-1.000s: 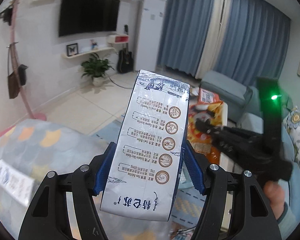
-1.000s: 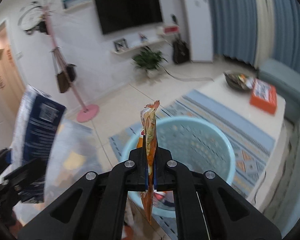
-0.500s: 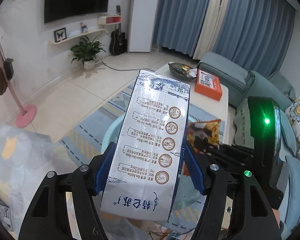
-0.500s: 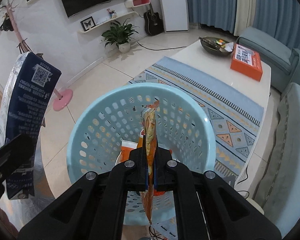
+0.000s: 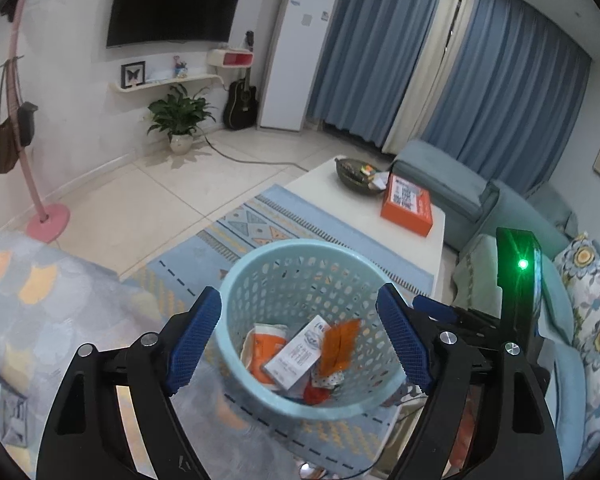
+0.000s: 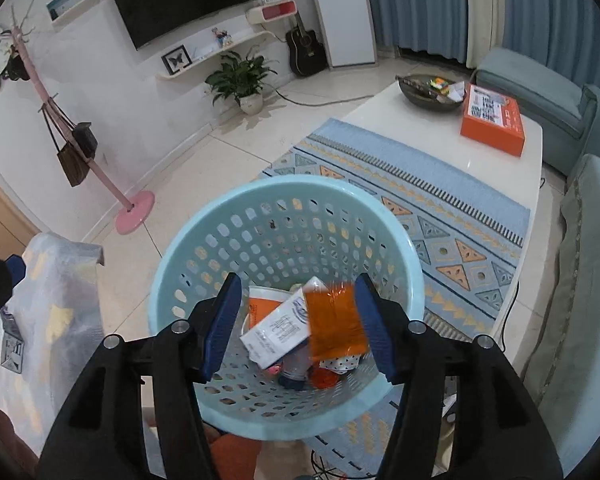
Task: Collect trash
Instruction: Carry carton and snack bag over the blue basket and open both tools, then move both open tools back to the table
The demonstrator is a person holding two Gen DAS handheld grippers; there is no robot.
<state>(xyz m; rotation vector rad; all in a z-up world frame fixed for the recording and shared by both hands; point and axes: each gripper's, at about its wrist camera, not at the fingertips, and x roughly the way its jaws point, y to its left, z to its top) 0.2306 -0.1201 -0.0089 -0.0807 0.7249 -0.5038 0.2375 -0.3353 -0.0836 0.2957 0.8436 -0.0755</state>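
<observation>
Left wrist view: left gripper hangs above the pale blue perforated basket, jaws spread wide with nothing between the blue pads. Inside the basket lie a white carton with printed text, tilted on its side, an orange wrapper leaning against the carton's right edge, and an orange-and-white cup to the carton's left; smaller scraps sit beneath, too jumbled to identify. Right gripper shows at the right edge of this view, just beside the basket rim, with a green light lit on its black housing. Right wrist view: right gripper is also directly over the basket, jaws wide apart and gripping nothing. The orange wrapper appears motion-blurred between the pads, overlapping the white carton; cannot tell whether it is resting or in the air. The cup sits behind the carton. The basket stands on a blue patterned rug. A white coffee table beyond carries an orange box and a dark bowl. A patterned grey cover lies to the left of the basket, with the left gripper's blue pad tip visible at its upper edge.
</observation>
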